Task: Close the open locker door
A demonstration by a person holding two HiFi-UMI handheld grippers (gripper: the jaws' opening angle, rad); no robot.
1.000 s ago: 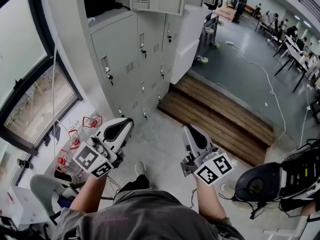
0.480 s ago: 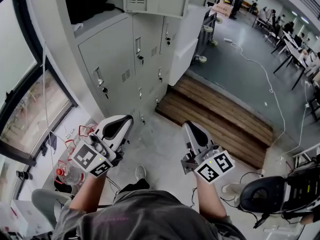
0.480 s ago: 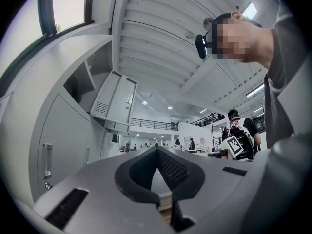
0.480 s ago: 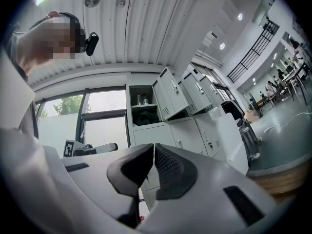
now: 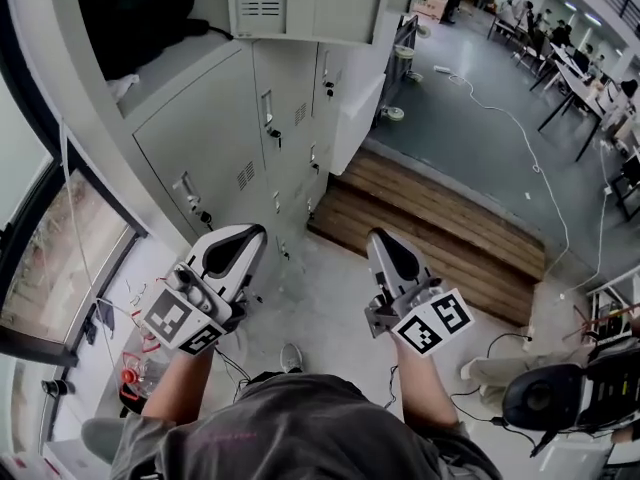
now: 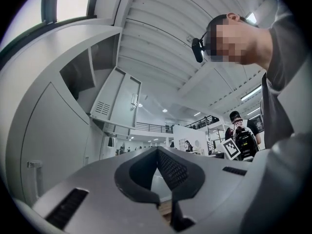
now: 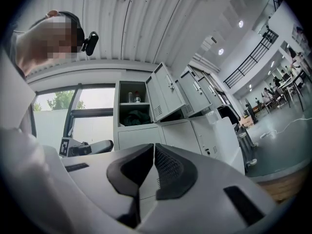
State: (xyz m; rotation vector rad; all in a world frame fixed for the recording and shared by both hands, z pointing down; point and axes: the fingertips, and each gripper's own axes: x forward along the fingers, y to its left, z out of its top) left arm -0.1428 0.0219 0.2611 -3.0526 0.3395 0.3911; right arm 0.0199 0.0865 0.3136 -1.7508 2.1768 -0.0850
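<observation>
The grey metal locker bank (image 5: 215,138) had been drawn nearer, its open vented grey door (image 5: 300,8) left untouched in the top row, while the left gripper (image 5: 243,236) and right gripper (image 5: 380,240) were held low, jaws pressed together on nothing.

We look down on a pale speckled concrete floor (image 5: 330,303) that runs beneath the left hand-held gripper (image 5: 248,236) and the right hand-held gripper (image 5: 378,240). Between the two and nearer to us, a pale shoe (image 5: 291,356) rests on it. Ahead of the left hand-held gripper, a bank of grey metal lockers (image 5: 220,158) stands on this floor. Ahead of the right hand-held gripper lies a low brown wooden plank step (image 5: 440,223). Beyond that a dark grey floor (image 5: 470,108) carries a long white cable (image 5: 536,168). To the right of the right hand-held gripper, near us, stands a black swivel chair (image 5: 545,398).
</observation>
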